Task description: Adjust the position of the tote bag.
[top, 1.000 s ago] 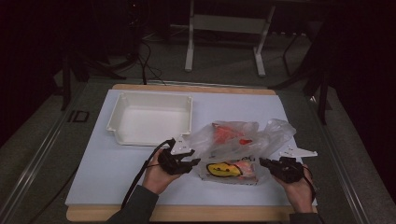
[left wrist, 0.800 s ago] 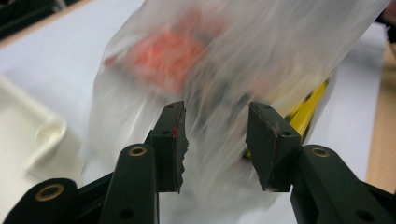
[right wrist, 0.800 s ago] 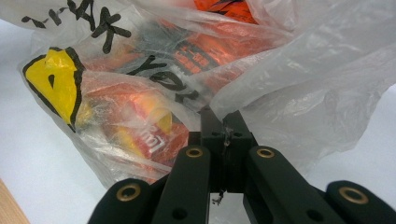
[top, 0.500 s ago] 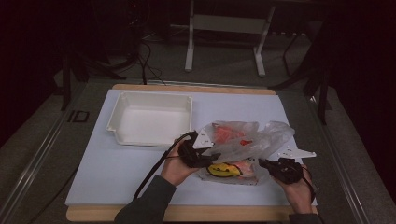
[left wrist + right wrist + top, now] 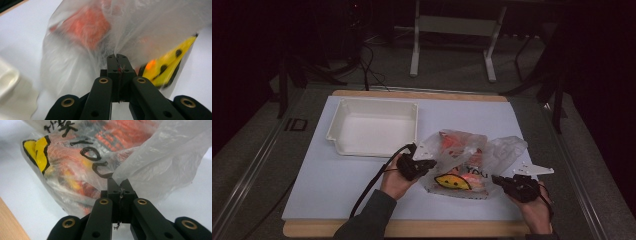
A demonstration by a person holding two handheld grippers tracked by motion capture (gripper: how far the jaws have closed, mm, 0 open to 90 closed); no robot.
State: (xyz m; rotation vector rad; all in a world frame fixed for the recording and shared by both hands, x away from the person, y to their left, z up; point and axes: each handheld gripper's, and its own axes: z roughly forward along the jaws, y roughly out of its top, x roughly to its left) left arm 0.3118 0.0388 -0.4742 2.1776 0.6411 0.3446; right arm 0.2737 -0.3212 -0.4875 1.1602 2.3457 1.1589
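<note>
bag [image 5: 464,162] is laid on mat [image 5: 312,175], right of and nearer than tray [image 5: 374,127]. packets [image 5: 462,145] are seen inside bag. bag is flanked by left gripper [image 5: 432,163] and right gripper [image 5: 497,179].

left gripper [image 5: 428,164]: jaws just closed, pinched tight, pointing 2 o'clock | right gripper [image 5: 498,179]: jaws pinched tight, pointing 10 o'clock

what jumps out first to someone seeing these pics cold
The crumpled clear plastic bag on the white mat's near right, with orange packets and a yellow smiley print showing through. The left gripper and right gripper each pinch its film from either side, jaws shut; the left jaws have just closed on it. An empty white tray sits beyond, to the left.
</note>
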